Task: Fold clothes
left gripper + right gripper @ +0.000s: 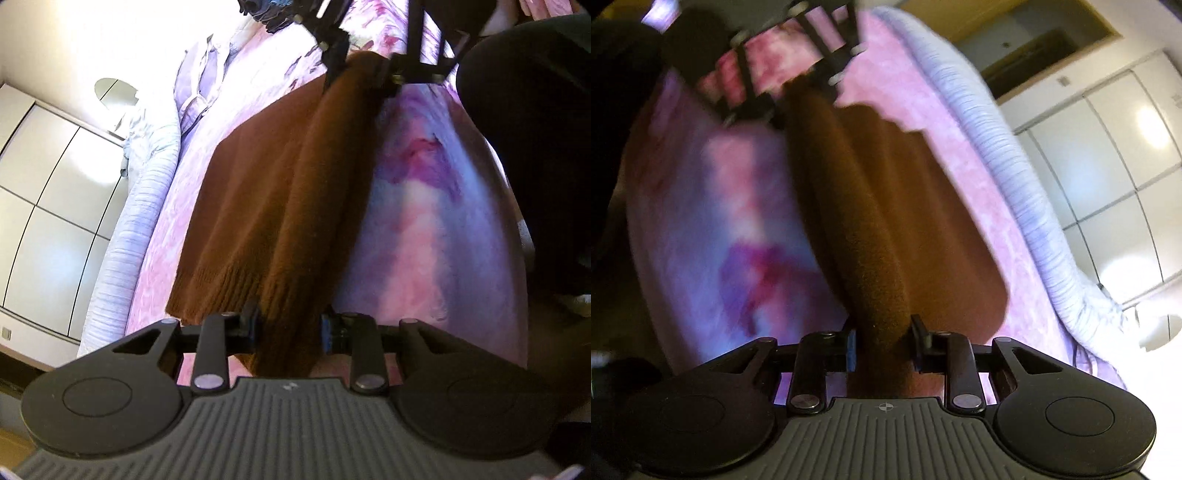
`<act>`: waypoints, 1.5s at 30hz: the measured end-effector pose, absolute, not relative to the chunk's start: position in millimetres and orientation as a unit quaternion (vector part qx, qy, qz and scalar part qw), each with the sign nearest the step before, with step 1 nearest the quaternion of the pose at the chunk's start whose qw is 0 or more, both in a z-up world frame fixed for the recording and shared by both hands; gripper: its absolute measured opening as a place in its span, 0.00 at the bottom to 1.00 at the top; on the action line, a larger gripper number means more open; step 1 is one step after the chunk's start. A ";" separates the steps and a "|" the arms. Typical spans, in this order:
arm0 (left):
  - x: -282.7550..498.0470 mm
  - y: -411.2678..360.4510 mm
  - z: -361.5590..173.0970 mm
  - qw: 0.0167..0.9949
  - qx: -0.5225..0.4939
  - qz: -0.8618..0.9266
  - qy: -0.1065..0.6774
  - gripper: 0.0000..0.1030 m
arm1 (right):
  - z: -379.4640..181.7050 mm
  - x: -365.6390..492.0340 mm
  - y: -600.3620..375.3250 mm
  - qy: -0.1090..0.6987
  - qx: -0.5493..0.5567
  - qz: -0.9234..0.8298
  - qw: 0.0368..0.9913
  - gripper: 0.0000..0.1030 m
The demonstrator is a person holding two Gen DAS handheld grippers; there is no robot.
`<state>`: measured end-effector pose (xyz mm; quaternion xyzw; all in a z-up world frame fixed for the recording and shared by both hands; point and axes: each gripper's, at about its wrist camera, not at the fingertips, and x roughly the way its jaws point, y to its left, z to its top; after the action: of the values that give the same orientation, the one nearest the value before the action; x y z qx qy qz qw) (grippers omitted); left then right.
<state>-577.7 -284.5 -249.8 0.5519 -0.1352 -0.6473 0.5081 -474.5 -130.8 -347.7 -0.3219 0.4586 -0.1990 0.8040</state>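
A: Where was the brown sweater [280,206]?

B: On the pink bedspread [417,236], stretched toward twelve o'clock between both grippers.

A: Their grip?

B: Left gripper [290,326] and right gripper [882,338] each narrowly clamped one end.

Both wrist views look closely along opposite ends of the brown sweater [280,206], facing each other over the pink bedspread [713,206].

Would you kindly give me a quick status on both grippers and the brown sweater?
Left gripper and right gripper each shut on brown sweater. Sweater stretched between them over pink bedspread. Nothing in the way.
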 end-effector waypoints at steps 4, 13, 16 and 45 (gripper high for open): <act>-558.5 -270.0 -236.0 0.517 0.546 -0.652 -0.095 0.28 | -334.6 -481.2 -122.7 0.468 -0.304 -0.209 0.803 0.39; -502.8 -259.6 -187.9 0.609 0.431 -0.666 0.025 0.27 | -264.0 -506.6 -135.3 0.345 -0.069 -0.228 0.908 0.42; -504.4 -283.8 -175.5 0.618 0.392 -0.680 0.046 0.27 | -263.4 -497.1 -164.3 0.318 0.019 -0.232 0.919 0.42; -456.9 -360.8 -194.2 0.599 0.306 -0.717 0.184 0.28 | -289.8 -414.0 -400.2 0.317 0.201 -0.238 0.896 0.42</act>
<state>-456.9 -360.8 -194.2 0.3058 0.1843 -0.7168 0.5990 -414.0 -400.2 -289.8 0.2008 0.3168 -0.2381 0.8959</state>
